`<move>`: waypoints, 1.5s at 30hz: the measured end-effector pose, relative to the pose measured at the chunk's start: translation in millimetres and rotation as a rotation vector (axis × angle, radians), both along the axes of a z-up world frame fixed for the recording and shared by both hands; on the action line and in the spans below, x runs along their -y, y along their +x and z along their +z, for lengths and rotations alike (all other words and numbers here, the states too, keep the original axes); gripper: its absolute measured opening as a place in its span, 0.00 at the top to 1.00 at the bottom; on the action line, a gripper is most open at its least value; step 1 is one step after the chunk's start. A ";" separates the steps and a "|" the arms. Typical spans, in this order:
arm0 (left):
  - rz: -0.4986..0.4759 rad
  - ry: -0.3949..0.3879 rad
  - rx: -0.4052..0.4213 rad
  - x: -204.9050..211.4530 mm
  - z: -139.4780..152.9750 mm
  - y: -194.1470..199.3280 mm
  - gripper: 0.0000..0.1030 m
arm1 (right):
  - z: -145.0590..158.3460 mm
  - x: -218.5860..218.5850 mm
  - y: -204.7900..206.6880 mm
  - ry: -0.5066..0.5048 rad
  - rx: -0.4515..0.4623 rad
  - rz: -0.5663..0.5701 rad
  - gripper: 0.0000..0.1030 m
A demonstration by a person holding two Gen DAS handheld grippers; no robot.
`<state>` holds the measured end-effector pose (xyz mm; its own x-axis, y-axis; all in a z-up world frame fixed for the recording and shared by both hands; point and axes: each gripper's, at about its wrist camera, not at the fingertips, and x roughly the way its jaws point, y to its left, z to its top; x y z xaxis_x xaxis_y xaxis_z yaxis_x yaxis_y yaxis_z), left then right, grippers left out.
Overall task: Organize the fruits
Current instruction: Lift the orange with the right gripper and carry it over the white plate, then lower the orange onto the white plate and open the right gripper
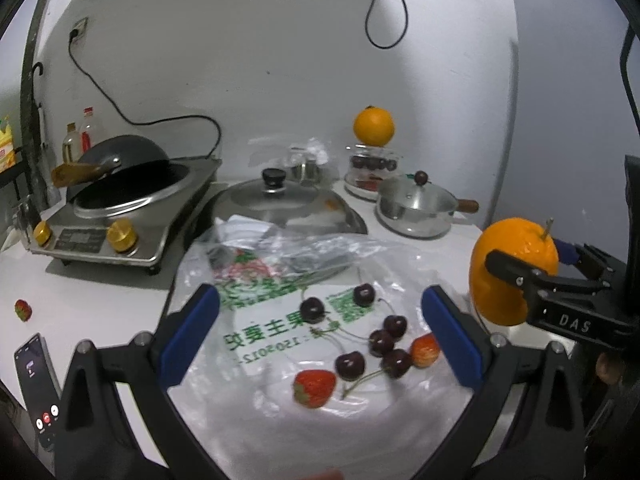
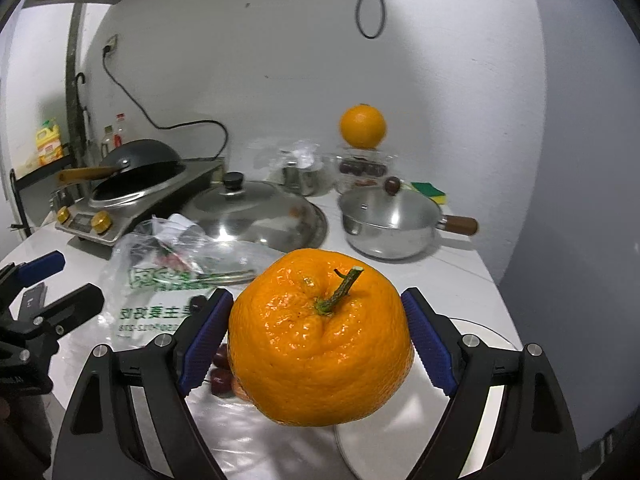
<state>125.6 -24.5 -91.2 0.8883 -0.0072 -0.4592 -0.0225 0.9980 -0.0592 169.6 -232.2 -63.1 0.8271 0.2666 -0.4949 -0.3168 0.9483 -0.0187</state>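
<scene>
Looking along the left gripper [image 1: 320, 332], its blue-padded fingers [image 1: 192, 332] stand spread wide apart with nothing between them, above a clear plastic bag [image 1: 280, 320] printed with green characters that lies flat on the white counter [image 1: 100, 304]. On the bag lie dark cherries [image 1: 382, 342] in a loose cluster, with one strawberry [image 1: 315, 387] in front of them and a second strawberry [image 1: 425, 350] touching the cluster's right side. A third strawberry [image 1: 23, 310] sits alone on the counter far to the left, near a phone [image 1: 38, 384]. At the right edge the right gripper [image 1: 532, 276] grasps a large orange [image 1: 508, 256] with a short stem. Behind, another orange [image 1: 373, 126] rests on top of a glass container [image 1: 372, 164] holding dark fruit, beside a lidded saucepan [image 1: 416, 208], a pan lid [image 1: 280, 196] and a wok [image 1: 132, 176] on a cooktop. From the right wrist view, the right gripper [image 2: 320, 340] is clamped on the large orange [image 2: 320, 340], both pads pressed to its sides, stem end facing the camera, held above the bag [image 2: 160, 292] and a round white plate [image 2: 480, 332].
</scene>
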 end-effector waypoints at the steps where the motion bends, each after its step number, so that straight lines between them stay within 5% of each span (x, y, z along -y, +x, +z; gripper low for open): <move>1: -0.004 0.003 -0.002 4.1 -0.1 1.8 0.01 | -0.7 4.8 0.8 0.002 -0.001 -0.007 0.15; 23: -0.029 0.045 -0.062 57.2 -15.6 39.9 0.01 | -26.8 74.9 38.9 0.019 -0.054 -0.087 0.15; 45: -0.021 0.036 -0.082 54.2 -25.2 46.2 0.01 | -41.9 71.4 62.2 -0.031 -0.132 -0.103 0.12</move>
<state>171.8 -78.7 -116.3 0.8475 -0.0074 -0.5308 -0.0048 0.9998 -0.0216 231.8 -303.6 -105.0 0.7764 0.1667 -0.6078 -0.2195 0.9755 -0.0128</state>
